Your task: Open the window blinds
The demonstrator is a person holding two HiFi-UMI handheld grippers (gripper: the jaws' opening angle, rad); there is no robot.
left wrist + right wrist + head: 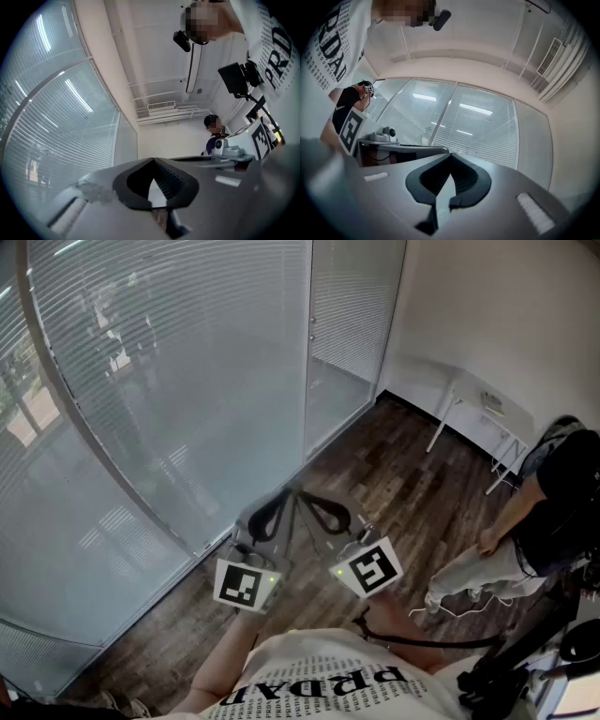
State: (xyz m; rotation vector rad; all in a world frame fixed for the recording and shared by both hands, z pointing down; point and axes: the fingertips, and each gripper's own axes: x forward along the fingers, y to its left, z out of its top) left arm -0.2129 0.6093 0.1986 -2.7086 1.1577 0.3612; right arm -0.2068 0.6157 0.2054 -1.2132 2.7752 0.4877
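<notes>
The window blinds [169,362] are slatted, pale and lowered over the glass wall, filling the left and top of the head view. They also show in the left gripper view as blinds [56,136] and ahead in the right gripper view as blinds [478,126]. My left gripper [285,493] and right gripper [304,495] are held side by side in front of my chest, tips nearly touching each other, short of the blinds' lower edge. The left gripper [153,159] has its jaws together with nothing between them. The right gripper [451,153] is likewise shut and empty.
A vertical window post [307,343] divides the wide blind from a narrower blind panel [349,306]. A white folding table [487,413] stands against the far wall. A seated person [553,512] and camera stands [525,662] are at the right on the wood floor [394,474].
</notes>
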